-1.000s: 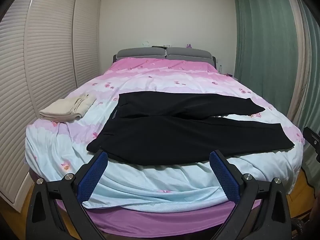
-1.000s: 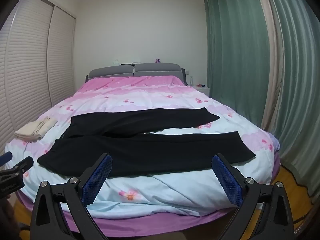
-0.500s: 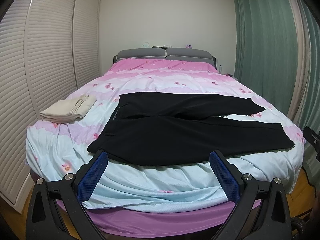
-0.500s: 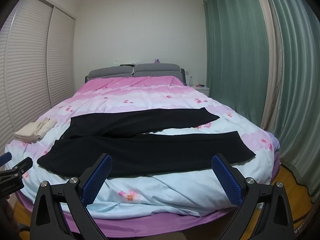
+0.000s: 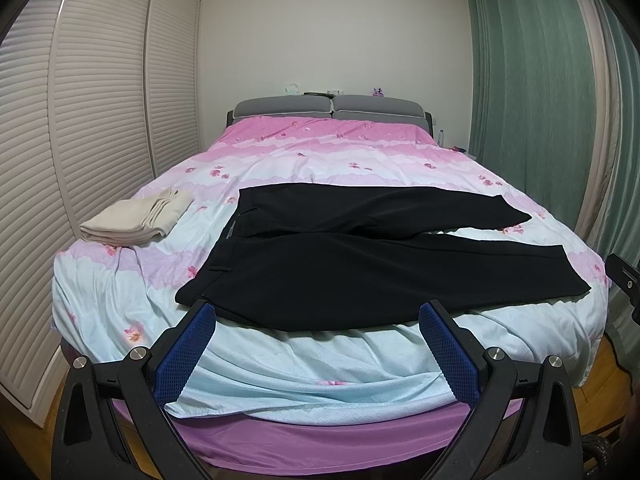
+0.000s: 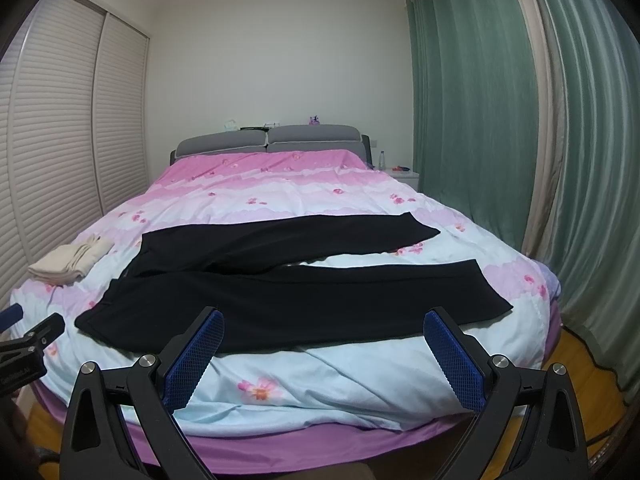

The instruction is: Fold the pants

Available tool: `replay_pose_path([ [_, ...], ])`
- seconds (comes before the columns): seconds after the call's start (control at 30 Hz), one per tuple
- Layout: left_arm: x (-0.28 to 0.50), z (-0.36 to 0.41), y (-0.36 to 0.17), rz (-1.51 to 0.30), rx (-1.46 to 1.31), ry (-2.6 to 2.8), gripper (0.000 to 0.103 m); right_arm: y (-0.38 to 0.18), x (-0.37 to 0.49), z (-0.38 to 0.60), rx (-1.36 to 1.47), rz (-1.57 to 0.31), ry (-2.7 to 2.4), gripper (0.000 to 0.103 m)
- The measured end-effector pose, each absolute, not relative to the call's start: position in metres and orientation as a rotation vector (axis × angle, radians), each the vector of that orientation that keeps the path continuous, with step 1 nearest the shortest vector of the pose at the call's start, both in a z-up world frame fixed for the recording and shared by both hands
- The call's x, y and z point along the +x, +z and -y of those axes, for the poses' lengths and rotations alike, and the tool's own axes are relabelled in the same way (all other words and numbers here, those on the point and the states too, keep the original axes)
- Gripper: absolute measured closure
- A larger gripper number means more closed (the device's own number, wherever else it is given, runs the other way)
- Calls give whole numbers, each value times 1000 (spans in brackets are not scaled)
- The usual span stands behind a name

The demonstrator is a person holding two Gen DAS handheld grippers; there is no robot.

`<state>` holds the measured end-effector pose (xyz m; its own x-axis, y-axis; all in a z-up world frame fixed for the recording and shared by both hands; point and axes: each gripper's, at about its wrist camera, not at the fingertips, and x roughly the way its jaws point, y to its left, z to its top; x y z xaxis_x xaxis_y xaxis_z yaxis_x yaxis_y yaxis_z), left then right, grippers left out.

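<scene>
Lying flat across the near end of the bed (image 5: 120, 280), the black pants (image 5: 360, 272) run crosswise, long axis from left to right, with the waistband (image 5: 224, 256) at the left end and both leg cuffs pointing right toward the green curtains (image 5: 532, 100). The two legs part in a narrow V; the far leg (image 5: 380, 208) angles slightly away toward the headboard (image 5: 332, 108), the near leg (image 5: 440, 276) lies close to the foot edge of the bed. In the right wrist view the pants (image 6: 280, 296) show the same layout, waist left, cuffs right. No brand or readable label shows on the pants; the only writing is small pale lettering on the black body of the left gripper at the left edge of the right wrist view, too small to read. A folded cream garment (image 5: 136, 220) sits on the cover to the left of the waistband, apart from it. The left gripper (image 5: 318, 346) hangs in front of the bed's foot, its blue-padded jaws spread wide and empty, not touching the cloth. The right gripper (image 6: 323, 354) hangs likewise, jaws wide apart, nothing between them. Slatted wardrobe doors (image 5: 100, 100) stand along the left side. A small bottle (image 6: 382, 159) stands on the white nightstand (image 6: 406, 178) to the right of the headboard.
</scene>
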<state>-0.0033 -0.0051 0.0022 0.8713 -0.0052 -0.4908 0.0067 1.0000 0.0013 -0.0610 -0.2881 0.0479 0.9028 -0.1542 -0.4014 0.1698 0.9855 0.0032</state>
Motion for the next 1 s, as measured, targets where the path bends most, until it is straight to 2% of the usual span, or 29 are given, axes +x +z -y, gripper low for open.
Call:
replay_pose_path([
  [1.0, -3, 5, 1, -513, 3, -5, 0, 45, -61, 291, 49, -416, -167, 2],
])
